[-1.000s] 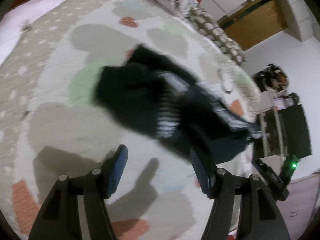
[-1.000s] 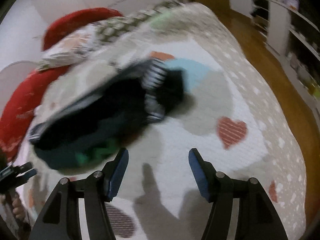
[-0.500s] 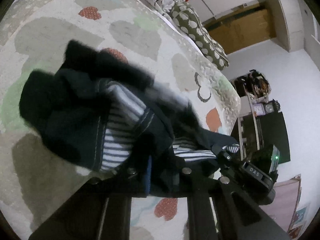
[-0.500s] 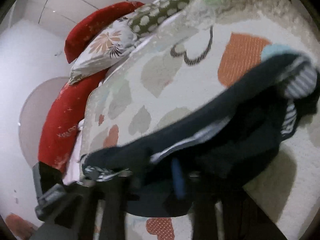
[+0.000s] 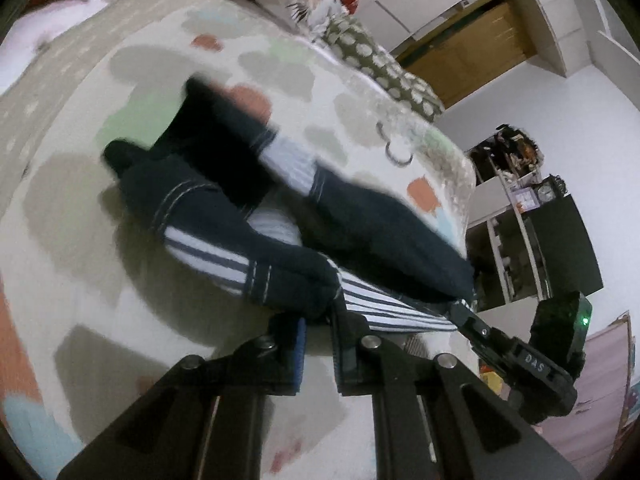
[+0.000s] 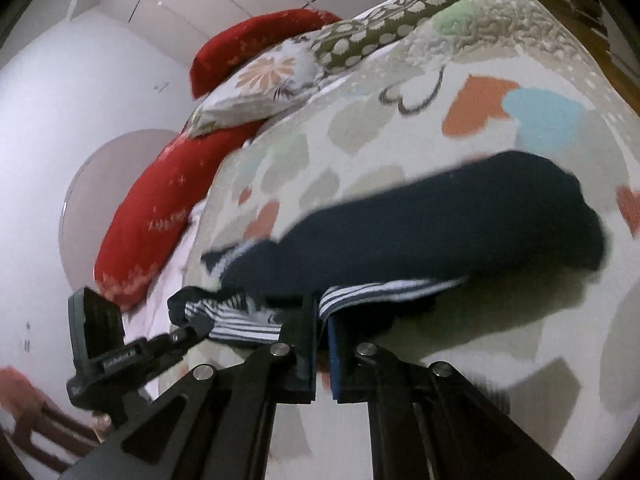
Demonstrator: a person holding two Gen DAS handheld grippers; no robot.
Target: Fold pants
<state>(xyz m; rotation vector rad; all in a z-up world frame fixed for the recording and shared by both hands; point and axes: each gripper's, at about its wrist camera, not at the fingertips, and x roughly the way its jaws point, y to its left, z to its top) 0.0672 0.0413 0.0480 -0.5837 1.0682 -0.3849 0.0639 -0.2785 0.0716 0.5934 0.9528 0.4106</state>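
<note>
Dark navy pants with white striped panels hang lifted above the heart-patterned bedspread. My left gripper is shut on one end of the striped waistband. My right gripper is shut on the other end of the waistband; the pants stretch away over the bedspread. Each gripper shows in the other's view: the right one in the left wrist view, the left one in the right wrist view. The waistband is pulled taut between them.
Red cushions, a floral pillow and a dotted pillow lie at the head of the bed. Shelves with clutter and a wooden door stand beyond the bed's edge.
Both grippers were open above the crumpled pants a second ago. They closed on the waistband and lifted it; the pants now hang stretched between them.
</note>
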